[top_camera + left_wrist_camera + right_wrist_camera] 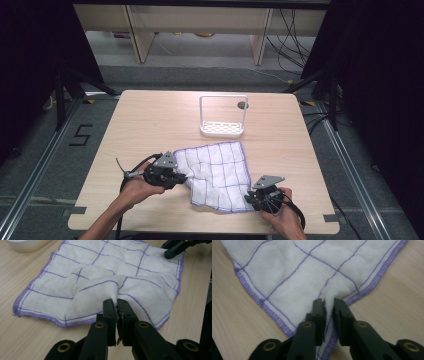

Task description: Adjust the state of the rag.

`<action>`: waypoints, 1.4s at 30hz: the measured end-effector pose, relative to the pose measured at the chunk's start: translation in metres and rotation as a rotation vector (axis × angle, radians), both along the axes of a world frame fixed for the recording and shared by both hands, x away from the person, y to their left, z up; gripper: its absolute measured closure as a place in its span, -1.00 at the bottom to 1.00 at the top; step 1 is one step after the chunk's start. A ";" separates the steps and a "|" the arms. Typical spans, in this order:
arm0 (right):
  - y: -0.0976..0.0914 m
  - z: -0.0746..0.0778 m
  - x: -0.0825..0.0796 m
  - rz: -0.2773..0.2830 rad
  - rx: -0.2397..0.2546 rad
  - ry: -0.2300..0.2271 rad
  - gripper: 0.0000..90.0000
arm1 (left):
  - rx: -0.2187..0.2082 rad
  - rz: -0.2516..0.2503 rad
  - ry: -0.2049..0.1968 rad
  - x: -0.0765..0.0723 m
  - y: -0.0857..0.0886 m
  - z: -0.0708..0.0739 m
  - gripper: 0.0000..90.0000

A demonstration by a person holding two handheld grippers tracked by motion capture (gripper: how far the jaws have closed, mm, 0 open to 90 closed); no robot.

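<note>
Cloth: white dishcloth [216,172] with purple grid, lying flat on the table's [145,125] near half.
Left gripper [117,305]: clamped on a bunched edge fold, likely for lifting.
Right gripper [328,305]: pinching a hemmed corner.
Rack: white stand [223,116] beyond, apart.

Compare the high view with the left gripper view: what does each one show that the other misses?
Only the high view takes in the whole table, the person's hands, and the full white rack beyond the cloth. Only the left gripper view shows up close that the left gripper is shut on a bunched ridge of fabric. Both show the white cloth with purple grid lines, and the right gripper at the cloth's other side.
</note>
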State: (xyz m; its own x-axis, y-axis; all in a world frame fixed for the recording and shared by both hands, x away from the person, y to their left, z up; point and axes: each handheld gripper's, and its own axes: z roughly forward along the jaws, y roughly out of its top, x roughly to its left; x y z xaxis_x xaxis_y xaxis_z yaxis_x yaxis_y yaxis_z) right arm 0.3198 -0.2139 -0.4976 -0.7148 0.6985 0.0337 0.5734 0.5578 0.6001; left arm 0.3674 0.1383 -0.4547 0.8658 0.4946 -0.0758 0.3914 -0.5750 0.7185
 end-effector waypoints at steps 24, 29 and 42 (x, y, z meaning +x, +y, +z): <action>-0.033 0.017 0.008 -0.115 0.063 -0.035 0.32 | -0.097 0.120 -0.022 -0.027 0.020 -0.008 0.21; -0.029 0.016 0.006 -0.101 0.078 -0.018 0.29 | -0.140 0.099 0.028 -0.064 0.006 -0.021 0.24; -0.028 0.017 0.005 -0.080 0.090 -0.030 0.25 | -0.046 0.105 0.108 -0.052 -0.037 -0.048 0.13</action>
State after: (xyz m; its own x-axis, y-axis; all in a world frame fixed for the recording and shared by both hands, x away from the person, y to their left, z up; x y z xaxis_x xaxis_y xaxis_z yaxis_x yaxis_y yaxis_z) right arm 0.3252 -0.2422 -0.4805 -0.6583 0.7487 0.0784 0.5950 0.4536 0.6635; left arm 0.3153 0.1013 -0.5022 0.7952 0.5757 -0.1905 0.5239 -0.4941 0.6938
